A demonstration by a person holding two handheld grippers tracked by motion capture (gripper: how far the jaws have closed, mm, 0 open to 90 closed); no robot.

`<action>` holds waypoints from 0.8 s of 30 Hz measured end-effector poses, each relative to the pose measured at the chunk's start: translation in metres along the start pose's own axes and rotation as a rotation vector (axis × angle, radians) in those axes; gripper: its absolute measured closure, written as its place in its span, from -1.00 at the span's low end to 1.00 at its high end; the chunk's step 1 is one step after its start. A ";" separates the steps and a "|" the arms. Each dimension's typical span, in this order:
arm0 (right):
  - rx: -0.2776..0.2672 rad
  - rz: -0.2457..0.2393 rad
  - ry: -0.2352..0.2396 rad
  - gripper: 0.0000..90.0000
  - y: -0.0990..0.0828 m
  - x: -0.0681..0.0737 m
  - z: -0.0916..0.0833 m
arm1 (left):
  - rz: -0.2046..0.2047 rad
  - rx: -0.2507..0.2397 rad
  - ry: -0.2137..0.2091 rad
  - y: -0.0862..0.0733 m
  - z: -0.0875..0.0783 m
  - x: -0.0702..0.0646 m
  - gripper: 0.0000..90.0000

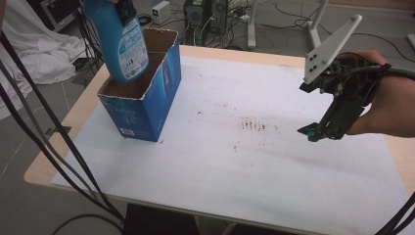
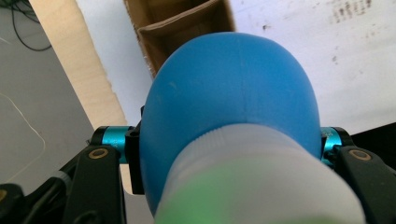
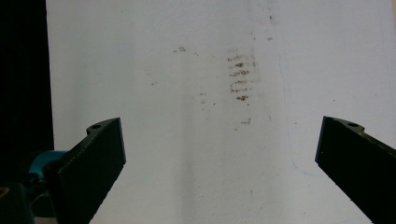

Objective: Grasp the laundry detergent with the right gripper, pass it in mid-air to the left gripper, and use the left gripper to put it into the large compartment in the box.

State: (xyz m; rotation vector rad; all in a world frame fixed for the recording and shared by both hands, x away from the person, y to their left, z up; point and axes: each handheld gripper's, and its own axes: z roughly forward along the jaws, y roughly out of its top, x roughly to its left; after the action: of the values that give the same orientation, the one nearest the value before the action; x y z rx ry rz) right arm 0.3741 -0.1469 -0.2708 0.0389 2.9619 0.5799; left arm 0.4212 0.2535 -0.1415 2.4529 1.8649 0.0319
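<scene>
Bottle (image 1: 120,41) count one, blue, gripped in left tongs (image 2: 229,140) above one cardboard box (image 1: 147,105); right tongs (image 3: 219,154) wide apart, empty.

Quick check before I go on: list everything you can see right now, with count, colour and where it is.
bottle: one, blue with a white label, held above the near compartment of the box, its base at the rim
box: one, blue cardboard, open top, divided in two, at the table's left rear
cover: one, white with brown smudges, spread over the table
table: one, light wood
cloth: one, white, heaped on the floor at the left
cables and boxes: several, dark, on the floor behind
left gripper: black and teal, shut on the bottle
right gripper: black, open, above the cover at the right
hand: one, holding the right gripper
</scene>
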 end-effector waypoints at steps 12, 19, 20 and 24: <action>-0.001 0.028 -0.004 -0.98 -0.005 -0.001 0.005 | 0.210 0.069 -0.046 0.007 0.048 0.004 -0.12; 0.001 0.040 -0.007 -0.98 -0.007 0.001 0.006 | 0.387 0.090 -0.045 0.011 0.081 0.001 -0.12; 0.004 0.041 -0.004 -0.98 -0.007 0.001 0.006 | 0.415 0.092 -0.042 0.012 0.086 0.001 -0.12; 0.008 0.049 -0.001 -0.98 -0.009 0.001 0.009 | 0.512 0.100 -0.035 0.012 0.103 -0.002 -0.12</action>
State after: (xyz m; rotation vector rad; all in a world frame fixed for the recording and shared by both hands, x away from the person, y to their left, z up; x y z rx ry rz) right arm 0.3743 -0.1524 -0.2823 0.1124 2.9700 0.5732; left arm 0.4381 0.2448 -0.2435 2.9058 1.2048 -0.0823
